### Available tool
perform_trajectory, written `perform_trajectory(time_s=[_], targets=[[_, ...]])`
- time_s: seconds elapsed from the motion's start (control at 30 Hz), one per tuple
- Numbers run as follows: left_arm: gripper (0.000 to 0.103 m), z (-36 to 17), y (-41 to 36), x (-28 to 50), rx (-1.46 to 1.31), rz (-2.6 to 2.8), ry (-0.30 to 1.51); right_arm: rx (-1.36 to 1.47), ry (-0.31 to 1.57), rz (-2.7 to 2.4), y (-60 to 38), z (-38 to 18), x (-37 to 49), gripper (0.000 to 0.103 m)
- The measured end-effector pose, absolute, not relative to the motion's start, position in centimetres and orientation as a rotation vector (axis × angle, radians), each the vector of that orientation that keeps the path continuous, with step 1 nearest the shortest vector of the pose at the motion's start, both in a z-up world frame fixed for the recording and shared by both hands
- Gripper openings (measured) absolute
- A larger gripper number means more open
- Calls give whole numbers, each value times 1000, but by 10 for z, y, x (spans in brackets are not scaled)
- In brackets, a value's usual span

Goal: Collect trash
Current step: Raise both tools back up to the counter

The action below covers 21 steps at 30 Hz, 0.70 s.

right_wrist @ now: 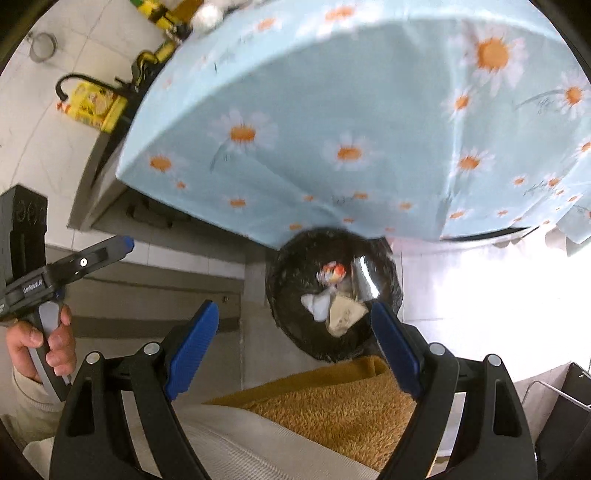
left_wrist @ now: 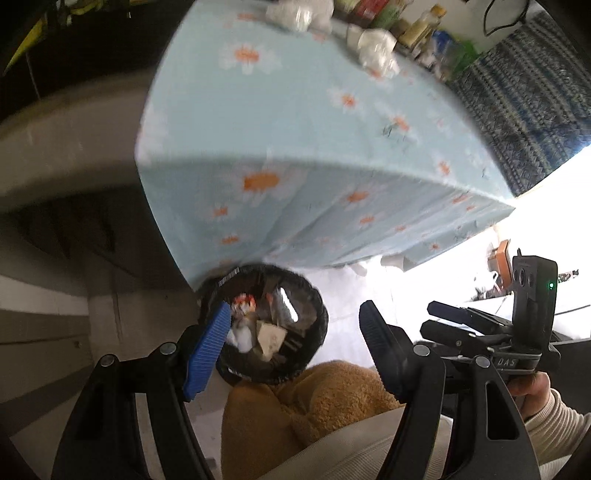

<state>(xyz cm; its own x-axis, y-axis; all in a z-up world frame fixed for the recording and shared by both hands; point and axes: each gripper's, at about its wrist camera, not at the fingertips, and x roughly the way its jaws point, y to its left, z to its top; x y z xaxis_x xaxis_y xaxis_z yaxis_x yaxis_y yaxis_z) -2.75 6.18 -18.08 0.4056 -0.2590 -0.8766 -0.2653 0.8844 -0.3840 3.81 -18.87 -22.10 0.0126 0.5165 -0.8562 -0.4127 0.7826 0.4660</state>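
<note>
A: Quick pass. Your left gripper (left_wrist: 291, 354) is released, fingers (left_wrist: 207, 350) spread apart, nothing between them. Same for your right gripper (right_wrist: 291, 350): spread wide, empty.

B: Where's the trash then?

A: Two lots. Some already sits in the bin (left_wrist: 317, 332), on the floor just in front of the worktop (left_wrist: 295, 122), tucked partly under the hanging edge of the flowered cloth (right_wrist: 369, 129). You can see a pale wedge-shaped scrap (right_wrist: 343, 314), a white crumpled bit and a red-and-white wrapper (right_wrist: 332, 273) inside the black liner. The rest, crumpled clear plastic wrappers (left_wrist: 376, 51), lies up on the worktop near its far edge, beside the bottles (left_wrist: 424, 26).

B: Why is the bin there?

A: My guess: close to the worktop edge so you drop things straight down without walking. Both your grippers point steeply down over it with nothing held, which fits a drop just done or an approach not begun; can't tell which.

B: Orientation?

A: Bin stands upright, mouth facing up towards you, long axis vertical. The wedge scrap lies tilted, its narrow end pointing down into the liner, towards your knees (right_wrist: 332, 406). Worktop wrappers are blurred lumps, no clear axis.

B: Next?

A: Likely go up for the plastic wrappers. They look light and springy, so pinch the middle.
</note>
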Motion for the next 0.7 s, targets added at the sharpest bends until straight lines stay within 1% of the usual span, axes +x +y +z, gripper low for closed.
perform_trajectory(time_s=[0.37,0.53,0.7], targets=[[70,-124,98,-31,-533,44,1002,139,1166,701,-197,-145,64,84],[70,-103,111,-31,-579,61,903,169,1145,654,-200,-119,85,84],[70,-88,116,-24,-582,74,859,149,1105,660,-193,-95,105,84]])
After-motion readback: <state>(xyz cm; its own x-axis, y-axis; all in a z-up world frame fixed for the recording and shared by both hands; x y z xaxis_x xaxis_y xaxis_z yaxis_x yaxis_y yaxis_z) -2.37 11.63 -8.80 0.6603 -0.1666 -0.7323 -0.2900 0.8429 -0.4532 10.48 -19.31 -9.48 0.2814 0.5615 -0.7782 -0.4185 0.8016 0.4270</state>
